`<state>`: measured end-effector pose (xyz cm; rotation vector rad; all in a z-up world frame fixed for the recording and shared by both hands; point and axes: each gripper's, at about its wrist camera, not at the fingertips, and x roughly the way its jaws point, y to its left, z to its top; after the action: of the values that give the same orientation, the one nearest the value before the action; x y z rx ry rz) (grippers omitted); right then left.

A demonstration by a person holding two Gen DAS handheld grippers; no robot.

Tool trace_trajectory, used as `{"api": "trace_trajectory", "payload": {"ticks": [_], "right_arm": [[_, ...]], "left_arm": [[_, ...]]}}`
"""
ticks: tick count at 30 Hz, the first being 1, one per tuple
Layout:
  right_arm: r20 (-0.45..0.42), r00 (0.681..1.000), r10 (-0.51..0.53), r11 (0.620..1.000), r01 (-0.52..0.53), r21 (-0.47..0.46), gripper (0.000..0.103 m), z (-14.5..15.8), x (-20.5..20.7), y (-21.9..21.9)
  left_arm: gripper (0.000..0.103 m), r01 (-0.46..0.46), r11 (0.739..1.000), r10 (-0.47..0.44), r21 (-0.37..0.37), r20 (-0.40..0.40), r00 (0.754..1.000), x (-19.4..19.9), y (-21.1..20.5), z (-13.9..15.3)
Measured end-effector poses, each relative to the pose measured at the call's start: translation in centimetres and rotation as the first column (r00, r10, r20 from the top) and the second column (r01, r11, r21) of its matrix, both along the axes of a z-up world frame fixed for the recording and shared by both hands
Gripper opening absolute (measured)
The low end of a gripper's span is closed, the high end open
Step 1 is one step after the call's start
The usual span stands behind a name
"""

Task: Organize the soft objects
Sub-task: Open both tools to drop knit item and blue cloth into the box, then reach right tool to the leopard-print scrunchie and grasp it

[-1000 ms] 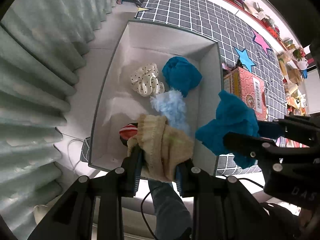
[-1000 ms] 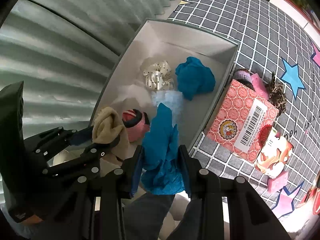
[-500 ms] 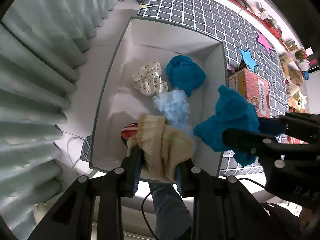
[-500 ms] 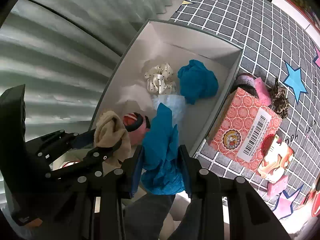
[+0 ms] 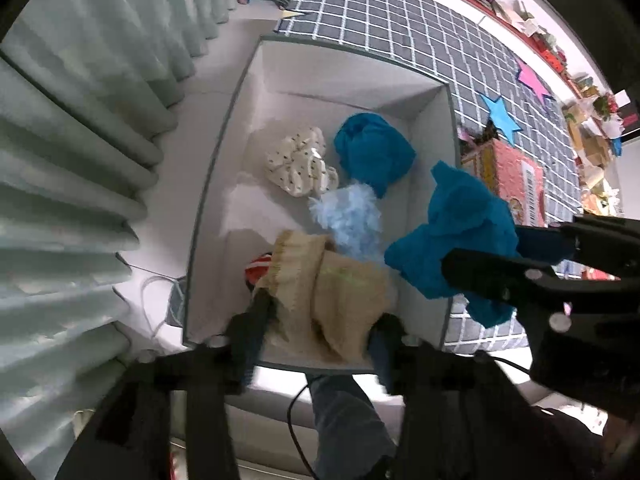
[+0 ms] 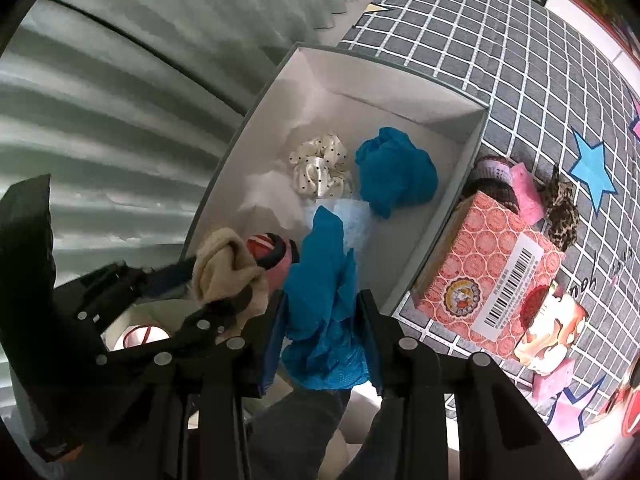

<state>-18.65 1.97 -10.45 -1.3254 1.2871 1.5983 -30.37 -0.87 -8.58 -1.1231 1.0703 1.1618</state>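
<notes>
Our left tongs [image 5: 320, 320] point down over the near end of the box [image 5: 352, 68], at six o'clock in the left view. Their jaws are opening, and the beige knit [image 5: 336, 300] still sits between them, bulging past both fingers and hanging over the box's near edge. Our right tongs [image 6: 324, 328] hang just beside them, at three o'clock in the left view, with a crumpled teal cloth [image 6: 324, 304] between the jaws. These jaws are opening too, narrower than the left ones, and the cloth still fills the gap from finger to finger above the box's near right corner.

Inside the box, a red striped piece [image 5: 260, 266] lies under the knit at about nine o'clock of it. A pale blue fluffy piece [image 5: 352, 216] lies at twelve o'clock of the knit. Beyond it sit a cream dotted scrunchie [image 5: 300, 164] and a second teal bundle [image 5: 372, 152], side by side and touching.

Outside the box, at three o'clock in the right view, a red patterned carton [image 6: 492, 276] stands against the box wall on the grid mat [image 6: 500, 40]. A leopard scrunchie [image 6: 562, 212] lies at one o'clock of the carton. A grey curtain [image 5: 80, 160] hangs at nine o'clock.
</notes>
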Motion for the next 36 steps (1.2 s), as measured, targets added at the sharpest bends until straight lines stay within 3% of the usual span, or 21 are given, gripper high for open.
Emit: {"api": "trace_trajectory", "payload": {"ticks": [2,7,8,9,10,11,18,24,31,36], "right_arm": [[-0.002,1.0,0.008,1.0,-0.008,0.008,0.059,0.1,-0.1,0.0],[0.003,1.0,0.008,0.999,-0.008,0.033,0.06,0.6,0.2,0.4],[0.003,1.0,0.005,0.999,-0.005,0.037,0.066,0.7,0.3,0.5],[0.004,1.0,0.0,0.999,0.0,0.045,0.088,1.0,0.5,0.6],[0.005,1.0,-0.004,0.998,0.004,0.06,0.098,1.4,0.7,0.8],[0.021,1.0,-0.008,0.997,0.007,0.081,0.101,1.8,0.8,0.9],[0.004,0.996,-0.088,0.984,0.086,0.158,0.101,4.5,3.3,2.6],[0.067,0.959,-0.274,0.948,0.258,0.186,0.101,4.8,10.7,5.8],[0.17,0.899,-0.403,0.914,0.387,0.119,0.101,0.4,19.0,7.2],[0.179,0.894,-0.411,0.911,0.408,0.053,0.101,-3.0,20.9,8.1]], "left_arm": [[0.075,0.001,1.0,-0.001,0.007,-0.007,1.0,0.0,0.0,0.2],[0.08,0.004,1.0,-0.004,0.006,-0.033,0.999,0.1,0.2,0.4],[0.082,0.003,1.0,-0.003,0.005,-0.032,0.999,0.1,0.2,0.4],[0.084,0.0,1.0,0.0,0.003,-0.03,1.0,0.1,0.2,0.4],[0.09,-0.003,1.0,0.003,0.002,-0.027,1.0,0.1,0.3,0.5],[0.1,-0.014,1.0,0.014,0.005,-0.014,1.0,0.0,0.4,0.4],[0.103,-0.06,0.998,0.06,-0.002,0.022,0.998,-0.1,1.7,-1.4],[0.103,-0.05,0.999,0.05,-0.001,0.044,0.998,1.2,3.1,-2.1],[0.103,-0.013,1.0,0.014,-0.025,0.051,0.999,4.2,4.0,-2.6],[0.103,0.007,0.999,-0.006,-0.045,0.035,0.999,5.8,4.7,-2.9]]}}
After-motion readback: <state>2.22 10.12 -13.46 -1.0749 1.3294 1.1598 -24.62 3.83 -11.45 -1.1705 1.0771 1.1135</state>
